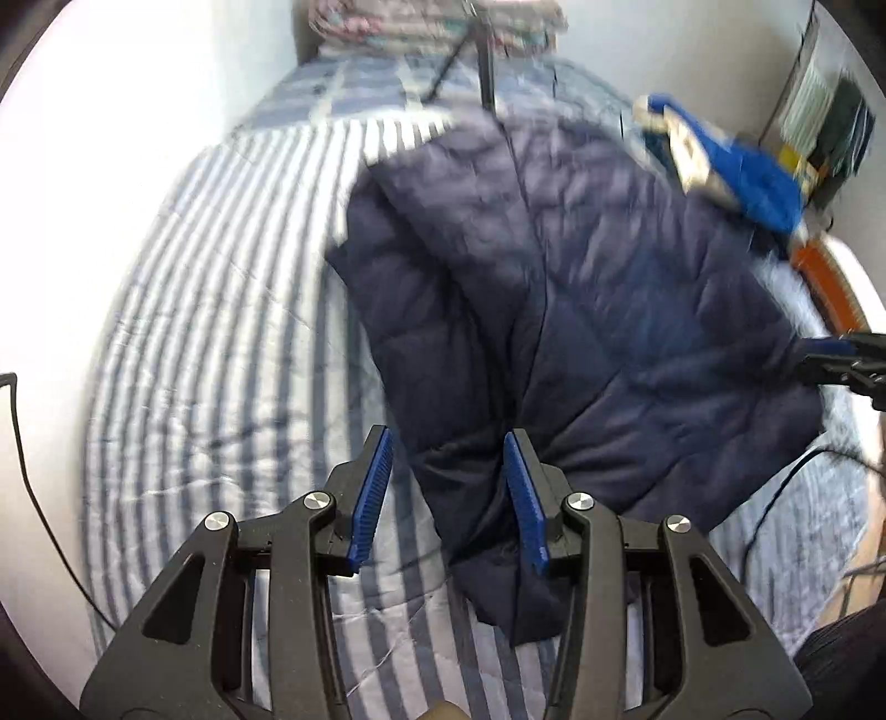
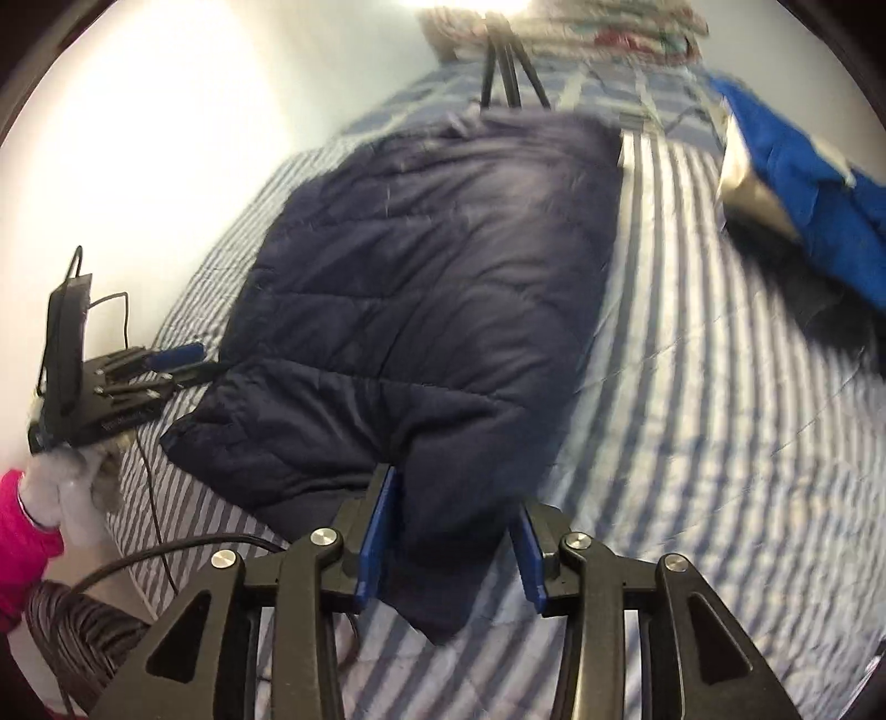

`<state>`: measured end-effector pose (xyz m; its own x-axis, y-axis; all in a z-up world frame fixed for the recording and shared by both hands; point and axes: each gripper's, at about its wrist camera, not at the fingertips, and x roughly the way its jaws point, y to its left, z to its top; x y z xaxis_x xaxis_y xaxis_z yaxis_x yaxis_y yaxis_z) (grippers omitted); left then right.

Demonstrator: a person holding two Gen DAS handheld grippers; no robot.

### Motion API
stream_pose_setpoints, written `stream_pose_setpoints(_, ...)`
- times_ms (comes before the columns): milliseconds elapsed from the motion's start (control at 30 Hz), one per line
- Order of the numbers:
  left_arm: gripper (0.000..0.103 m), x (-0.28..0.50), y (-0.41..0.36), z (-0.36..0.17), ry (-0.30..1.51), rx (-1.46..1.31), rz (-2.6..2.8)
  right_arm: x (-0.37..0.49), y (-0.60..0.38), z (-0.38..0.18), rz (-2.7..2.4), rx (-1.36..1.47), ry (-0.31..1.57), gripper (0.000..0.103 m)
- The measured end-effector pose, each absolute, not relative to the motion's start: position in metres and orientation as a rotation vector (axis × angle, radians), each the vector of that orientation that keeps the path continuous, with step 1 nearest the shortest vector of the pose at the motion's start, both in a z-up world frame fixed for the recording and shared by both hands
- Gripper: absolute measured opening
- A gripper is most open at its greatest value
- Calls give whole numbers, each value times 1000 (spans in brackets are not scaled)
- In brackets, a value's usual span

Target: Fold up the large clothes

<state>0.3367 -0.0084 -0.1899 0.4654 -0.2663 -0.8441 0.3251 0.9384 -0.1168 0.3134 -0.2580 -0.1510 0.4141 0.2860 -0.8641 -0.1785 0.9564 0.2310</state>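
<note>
A navy quilted jacket (image 1: 554, 288) lies folded lengthwise on the striped bed cover (image 1: 210, 310). My left gripper (image 1: 447, 437) hovers over its near end, jaws apart. The fabric sits between the blue pads (image 1: 371, 498), but striped cover shows beside the left pad, so nothing is pinched. In the right wrist view the same jacket (image 2: 432, 288) spreads away from my right gripper (image 2: 455, 490). Its jaws also stand apart, with a jacket corner between them and a gap at the right pad. Each gripper shows in the other's view, the right gripper (image 1: 830, 354) and the left gripper (image 2: 177, 360).
A bright blue garment (image 1: 736, 171) (image 2: 819, 205) lies heaped at the bed's far right. A black tripod (image 2: 506, 61) stands on the bed near the stacked bedding (image 1: 432, 22). A white wall runs along the left. A gloved hand with a pink sleeve (image 2: 50, 498) and black cables (image 2: 166, 554) are nearby.
</note>
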Motion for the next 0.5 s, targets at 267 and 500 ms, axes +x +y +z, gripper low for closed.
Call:
stream_pose_setpoints(267, 43, 398, -20, -156, 911, 11, -320, 356, -279, -122, 162, 87, 839, 41)
stream_pose_setpoints(500, 43, 466, -61, -170, 910, -17, -296, 448, -290, -141, 48, 144, 795, 36)
